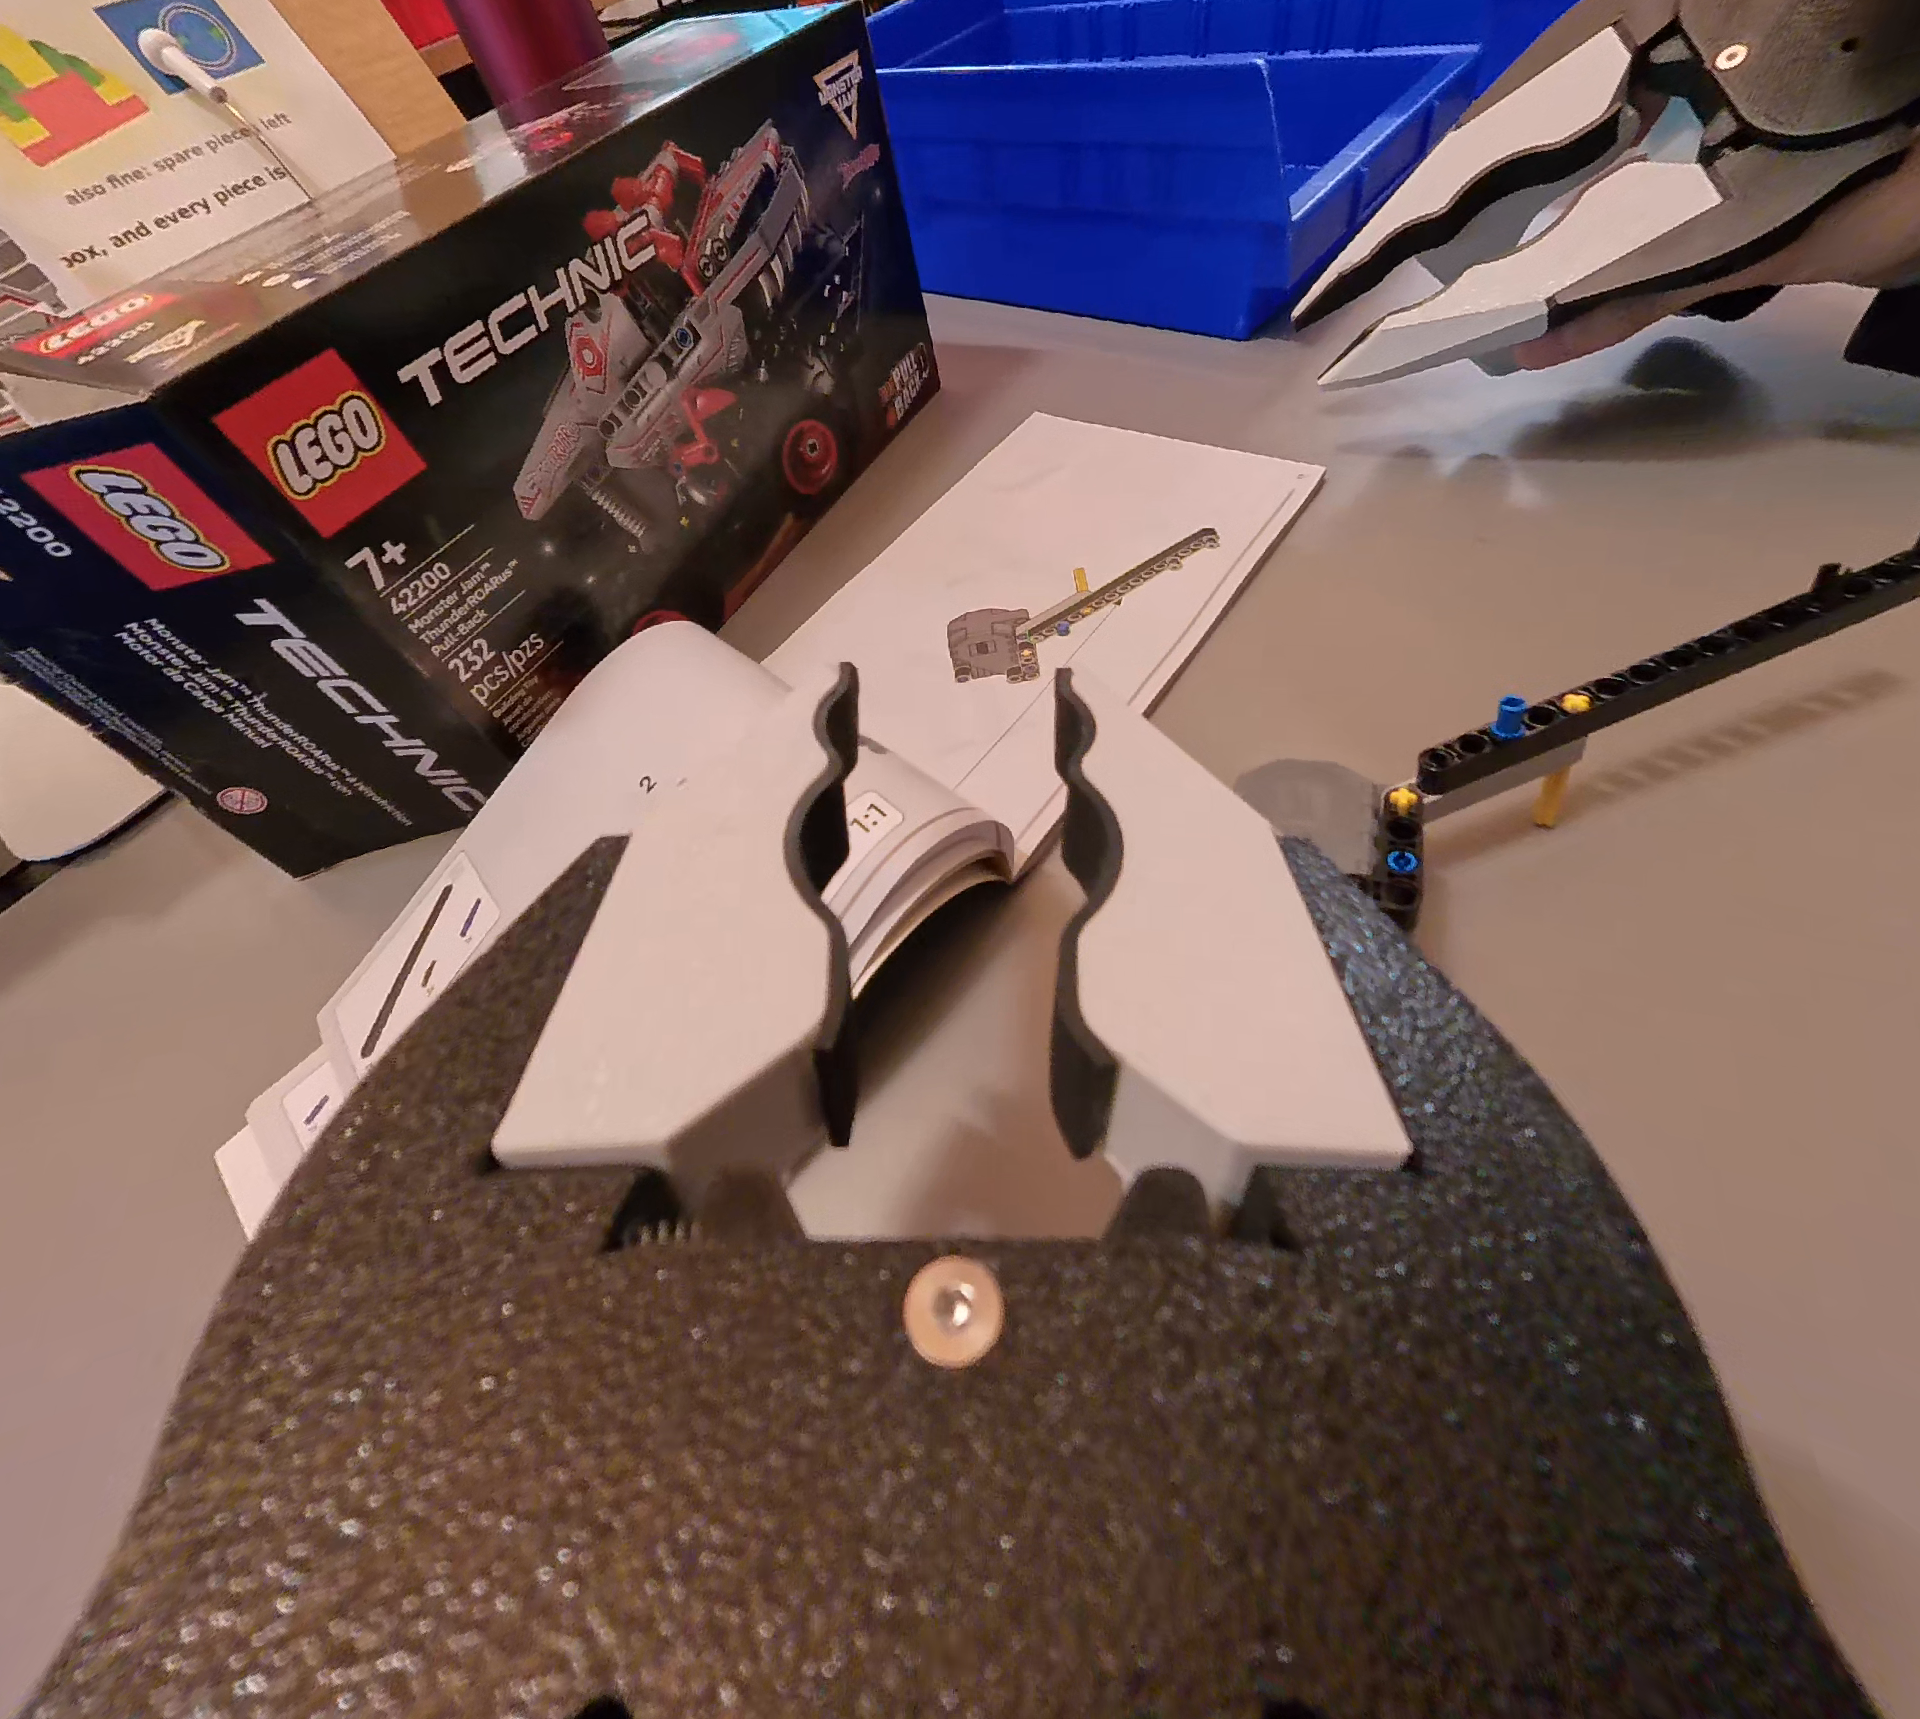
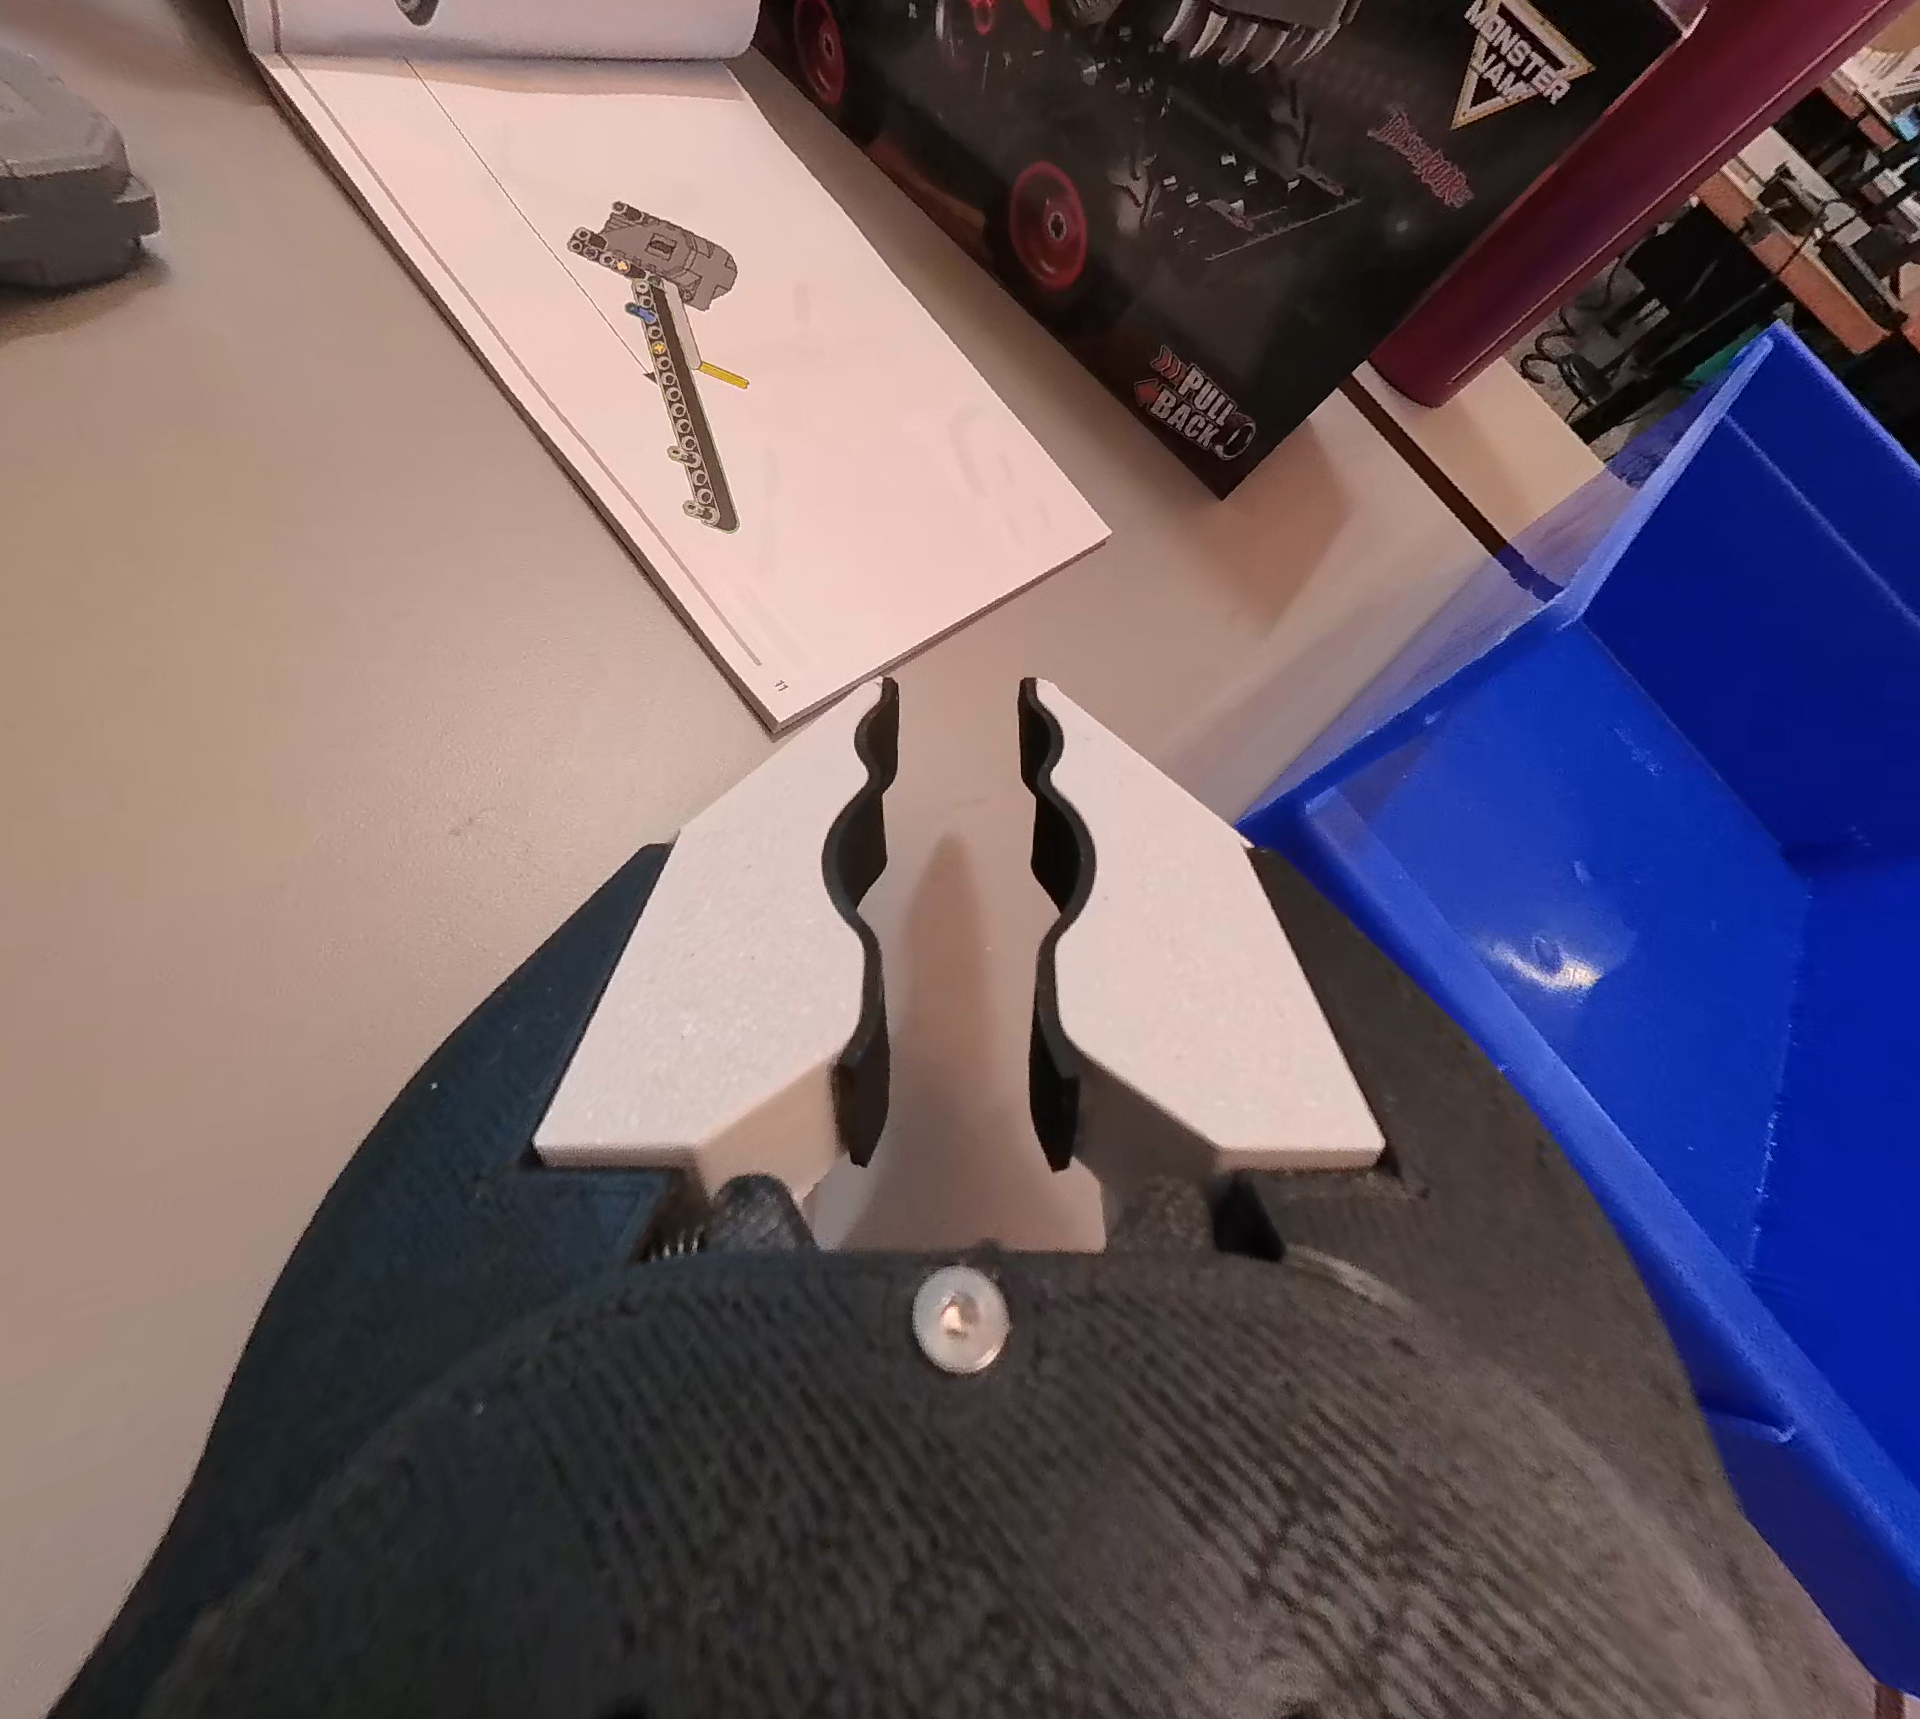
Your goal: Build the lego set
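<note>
One partly built assembly (image 1: pixel 1621 724), a long black holed beam with blue and yellow pins, lies on the grey table (image 1: pixel 1558 1150) just right of the left gripper (image 1: pixel 956 703), whose jaws stand apart and empty above one open instruction booklet (image 1: pixel 1091 547). One set box (image 1: pixel 499 464) stands behind. The right gripper (image 2: pixel 956 693), narrowly parted and empty, hovers beside blue bins (image 2: pixel 1621 890).
</note>
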### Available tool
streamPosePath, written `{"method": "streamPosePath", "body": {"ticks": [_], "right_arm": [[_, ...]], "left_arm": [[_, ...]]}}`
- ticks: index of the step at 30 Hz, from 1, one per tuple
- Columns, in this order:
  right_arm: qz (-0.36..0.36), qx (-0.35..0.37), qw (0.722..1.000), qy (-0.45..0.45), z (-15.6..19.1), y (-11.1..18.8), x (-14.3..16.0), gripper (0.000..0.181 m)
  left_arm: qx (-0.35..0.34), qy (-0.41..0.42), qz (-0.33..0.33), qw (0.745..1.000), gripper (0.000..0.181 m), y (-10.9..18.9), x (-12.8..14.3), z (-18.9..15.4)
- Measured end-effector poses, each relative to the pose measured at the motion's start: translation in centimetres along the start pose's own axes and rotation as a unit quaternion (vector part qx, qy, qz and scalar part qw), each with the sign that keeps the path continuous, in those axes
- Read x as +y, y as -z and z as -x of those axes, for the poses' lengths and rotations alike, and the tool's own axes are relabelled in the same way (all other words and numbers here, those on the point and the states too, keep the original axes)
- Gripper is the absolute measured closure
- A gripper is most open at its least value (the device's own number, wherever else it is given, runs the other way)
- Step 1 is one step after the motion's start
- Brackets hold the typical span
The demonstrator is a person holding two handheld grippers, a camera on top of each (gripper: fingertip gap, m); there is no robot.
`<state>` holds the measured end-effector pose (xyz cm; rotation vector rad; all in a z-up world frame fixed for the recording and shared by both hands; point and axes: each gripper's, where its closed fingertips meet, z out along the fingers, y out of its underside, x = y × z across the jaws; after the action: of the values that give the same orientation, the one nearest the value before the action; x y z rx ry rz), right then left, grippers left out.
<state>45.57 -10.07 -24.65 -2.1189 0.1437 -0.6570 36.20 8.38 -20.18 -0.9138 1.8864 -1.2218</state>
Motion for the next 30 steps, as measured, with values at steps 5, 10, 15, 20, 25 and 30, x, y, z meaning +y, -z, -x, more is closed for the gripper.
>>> {"method": "streamPosePath", "body": {"ticks": [5,10,15,20,25,30], "right_arm": [[0.002,-0.001,1.0,0.002,0.1,0.0,0.0,0.16],[0.002,0.001,1.0,0.004,0.0,0.0,0.1,0.16],[0.002,-0.001,1.0,0.002,-0.1,0.0,0.2,0.16],[-0.001,0.005,1.0,-0.006,-0.5,0.3,0.3,0.16],[-0.014,0.013,1.0,-0.011,-1.0,0.6,0.0,0.16],[-0.021,0.01,1.0,-0.019,-1.0,0.8,-0.1,0.161]], "left_arm": [[0.005,-0.001,0.003,1.0,0.146,-0.1,0.1,-0.2],[0.011,-0.006,0.01,1.0,0.147,-0.2,0.3,-0.5],[0.032,-0.04,0.027,0.998,0.153,-0.4,0.6,-1.3],[0.114,-0.083,0.129,0.982,0.154,-2.3,0.4,-3.3],[0.188,-0.161,0.222,0.943,0.148,-5.7,0.3,-4.8],[0.237,-0.169,0.284,0.914,0.145,-8.4,1.9,-6.6]]}}
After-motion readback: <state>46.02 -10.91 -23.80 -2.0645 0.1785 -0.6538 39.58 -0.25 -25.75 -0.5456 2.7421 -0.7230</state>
